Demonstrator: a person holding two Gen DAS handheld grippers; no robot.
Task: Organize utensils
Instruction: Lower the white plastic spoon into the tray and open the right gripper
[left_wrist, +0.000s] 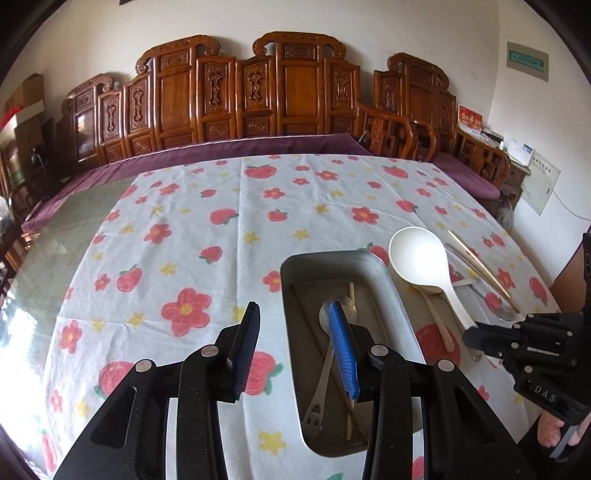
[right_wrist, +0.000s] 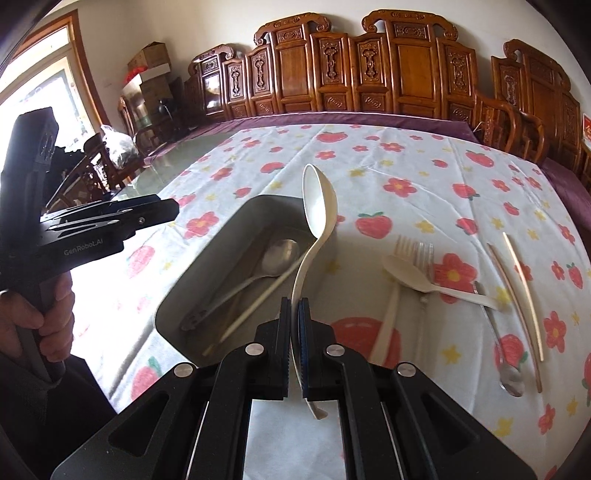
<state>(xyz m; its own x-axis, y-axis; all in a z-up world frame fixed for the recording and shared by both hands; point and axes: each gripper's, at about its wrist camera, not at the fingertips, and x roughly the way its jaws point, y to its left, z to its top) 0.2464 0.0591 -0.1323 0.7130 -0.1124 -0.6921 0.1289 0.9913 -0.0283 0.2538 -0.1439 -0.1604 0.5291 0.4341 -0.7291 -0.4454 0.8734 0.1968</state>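
A grey metal tray (left_wrist: 402, 306) (right_wrist: 192, 291) lies on the flowered tablecloth and holds a metal spoon (left_wrist: 325, 369) (right_wrist: 258, 269) and chopsticks (right_wrist: 255, 306). My right gripper (right_wrist: 294, 306) (left_wrist: 476, 334) is shut on the handle of a large white ladle (right_wrist: 317, 206) (left_wrist: 421, 262), held above the tray's right edge. My left gripper (left_wrist: 295, 314) (right_wrist: 162, 212) is open and empty, hovering over the tray's near left side. A white plastic spoon (right_wrist: 410, 277), a plastic fork (right_wrist: 400, 254), a small metal spoon (right_wrist: 509, 376) and a chopstick pair (right_wrist: 524, 291) lie right of the tray.
The tablecloth (left_wrist: 221, 229) covers a glass-topped table. A carved wooden bench with a purple cushion (left_wrist: 258, 147) runs along the far edge. Chairs and boxes (right_wrist: 147, 62) stand at the left.
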